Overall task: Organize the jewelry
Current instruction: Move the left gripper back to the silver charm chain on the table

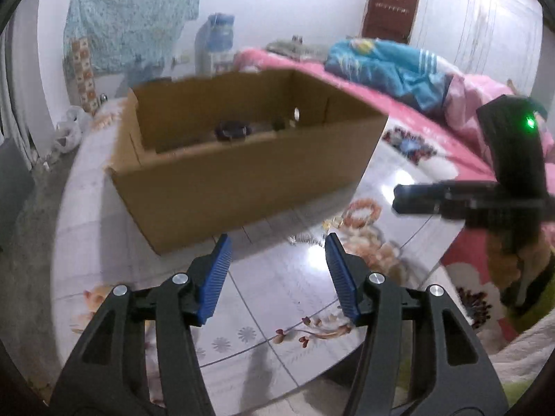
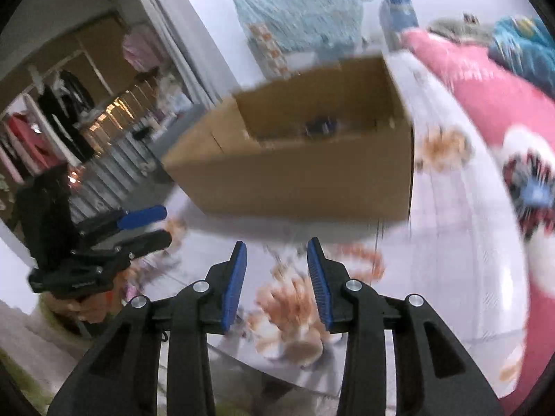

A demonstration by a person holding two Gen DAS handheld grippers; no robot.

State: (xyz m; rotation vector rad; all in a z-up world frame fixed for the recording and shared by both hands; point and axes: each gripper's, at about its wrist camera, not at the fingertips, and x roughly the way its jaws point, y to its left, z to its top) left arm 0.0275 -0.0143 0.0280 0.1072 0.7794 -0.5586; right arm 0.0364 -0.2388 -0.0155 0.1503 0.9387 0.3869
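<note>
Cardboard box (image 1: 242, 170) sits on glossy floral table (image 1: 277, 312); both grippers' ribbed blue jaws gape, empty.

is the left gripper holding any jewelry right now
No. The left gripper is open with nothing between its blue pads, and the orange bead bracelet lies on the table ahead.

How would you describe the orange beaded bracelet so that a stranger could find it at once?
Start at the open cardboard box on the glossy floral table. Look on the tabletop just beyond the box's front right corner, between the box and the pink bed. The orange beaded bracelet is a raised ring of round beads, unlike the flat printed flowers around it.
</note>
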